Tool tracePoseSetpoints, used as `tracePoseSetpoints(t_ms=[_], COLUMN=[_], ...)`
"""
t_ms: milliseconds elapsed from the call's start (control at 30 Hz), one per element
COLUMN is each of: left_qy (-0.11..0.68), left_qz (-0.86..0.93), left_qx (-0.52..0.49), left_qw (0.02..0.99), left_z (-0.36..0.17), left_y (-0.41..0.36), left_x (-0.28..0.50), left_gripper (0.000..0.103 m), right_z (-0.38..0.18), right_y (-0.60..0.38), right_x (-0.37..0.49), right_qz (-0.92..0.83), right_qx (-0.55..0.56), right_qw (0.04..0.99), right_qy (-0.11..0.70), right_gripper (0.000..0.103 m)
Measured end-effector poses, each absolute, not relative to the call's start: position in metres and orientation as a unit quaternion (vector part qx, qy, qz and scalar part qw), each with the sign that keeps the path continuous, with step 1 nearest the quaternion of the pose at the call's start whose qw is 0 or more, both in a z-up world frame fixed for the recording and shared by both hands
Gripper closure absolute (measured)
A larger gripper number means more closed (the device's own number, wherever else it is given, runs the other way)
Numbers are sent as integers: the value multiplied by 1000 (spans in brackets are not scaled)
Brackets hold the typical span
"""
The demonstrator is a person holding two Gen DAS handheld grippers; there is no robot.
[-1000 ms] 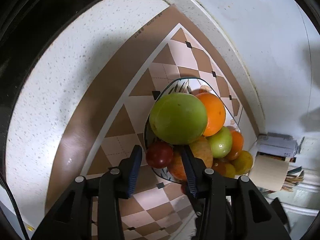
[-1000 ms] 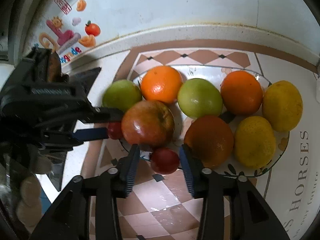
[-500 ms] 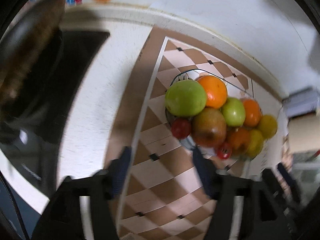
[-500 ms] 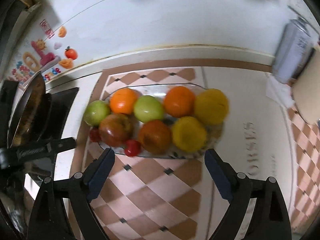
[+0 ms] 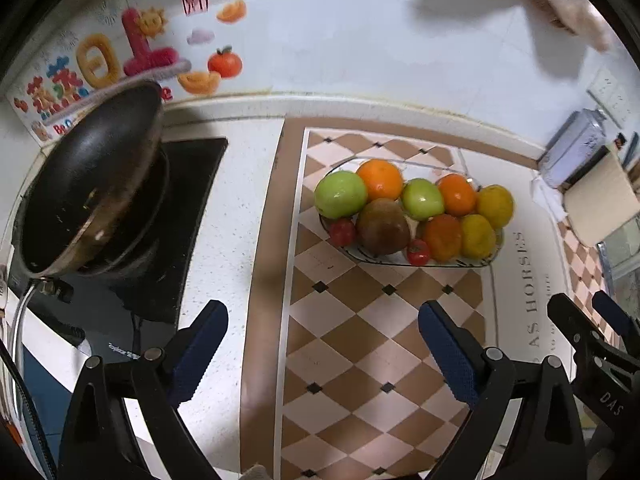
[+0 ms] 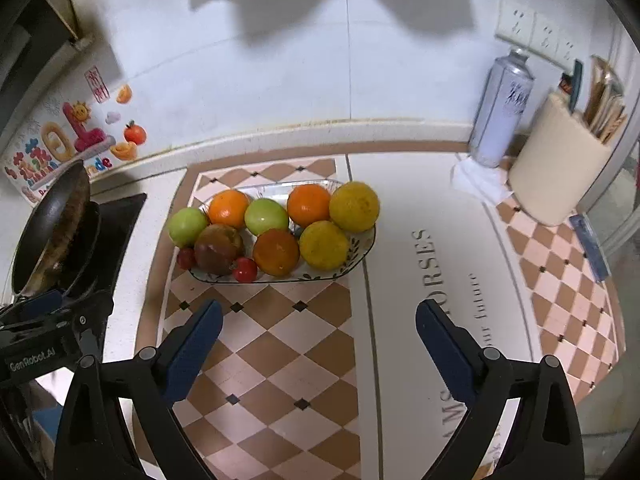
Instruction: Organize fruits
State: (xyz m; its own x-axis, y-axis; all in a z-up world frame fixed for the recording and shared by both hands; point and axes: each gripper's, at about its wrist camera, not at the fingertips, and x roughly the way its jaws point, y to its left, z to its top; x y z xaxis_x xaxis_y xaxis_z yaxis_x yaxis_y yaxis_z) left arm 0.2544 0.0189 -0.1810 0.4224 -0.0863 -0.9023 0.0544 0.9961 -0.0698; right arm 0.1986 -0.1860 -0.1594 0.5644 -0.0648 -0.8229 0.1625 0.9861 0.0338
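Ahead of both jaw pairs, just opened wide with nothing between: two cherry tomatoes [image 6: 245, 269] perch at the dish [image 6: 362, 254] rim; any nudge rolls them off.

The oval glass fruit dish [image 6: 362, 254] was largely covered by its fruit — only the rim showed. The dark frying pan [image 5: 92, 184] was motion-blurred in the left wrist view. The right wrist view's left edge cut off the black left gripper [image 6: 44, 340] — its jaws were hidden there.
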Motion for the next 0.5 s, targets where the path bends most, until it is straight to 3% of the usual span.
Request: tracePoseSetpoints(t_ms=[500], left_qy=[454], left_qz=[-24], left_qx=[-22], left_qw=[891], left_z=[-86], left_y=[28], left_x=[142], left_gripper=[6], right_z=[-67], right_y=[-190], right_x=[88], right_qz=[-31], right_qx=[61], right_qw=[903], right_qy=[425], right_gripper=[3])
